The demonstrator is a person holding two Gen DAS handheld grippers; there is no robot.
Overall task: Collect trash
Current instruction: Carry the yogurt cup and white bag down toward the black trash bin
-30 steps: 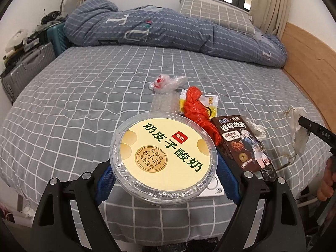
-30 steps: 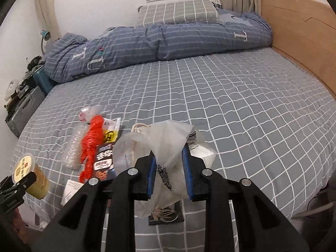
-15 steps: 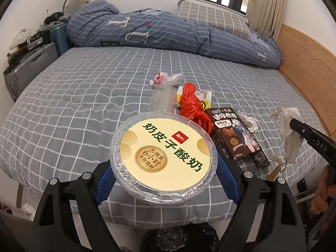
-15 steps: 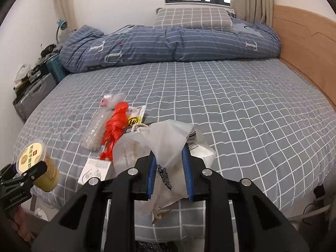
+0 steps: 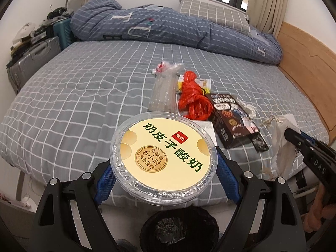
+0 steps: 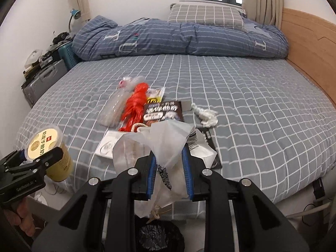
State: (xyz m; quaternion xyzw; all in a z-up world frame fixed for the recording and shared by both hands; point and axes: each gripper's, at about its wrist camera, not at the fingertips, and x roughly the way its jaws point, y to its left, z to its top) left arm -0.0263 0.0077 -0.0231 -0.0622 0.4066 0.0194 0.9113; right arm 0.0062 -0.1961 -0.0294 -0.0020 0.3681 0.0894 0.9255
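My left gripper (image 5: 163, 174) is shut on a yellow yogurt cup (image 5: 162, 157) and holds it past the bed's front edge, above a black-lined trash bin (image 5: 178, 229). The cup also shows in the right wrist view (image 6: 47, 149). My right gripper (image 6: 169, 172) is shut on a crumpled white paper bag (image 6: 161, 145), held above the bin (image 6: 159, 237). On the bed lie a red plastic bag (image 5: 194, 98), a clear wrapper (image 5: 162, 88), a dark snack box (image 5: 231, 117), a yellow packet (image 5: 204, 83) and a white wad (image 6: 204, 114).
The grey checked bed (image 5: 84, 88) carries a folded blue duvet (image 5: 168, 29) and a pillow (image 5: 214, 14) at its far end. Grey suitcases (image 5: 31, 63) stand at the left. A wooden bed frame (image 5: 304, 63) runs along the right.
Both grippers have drawn back from the bed with their loads. The trash bin has come into view below them.
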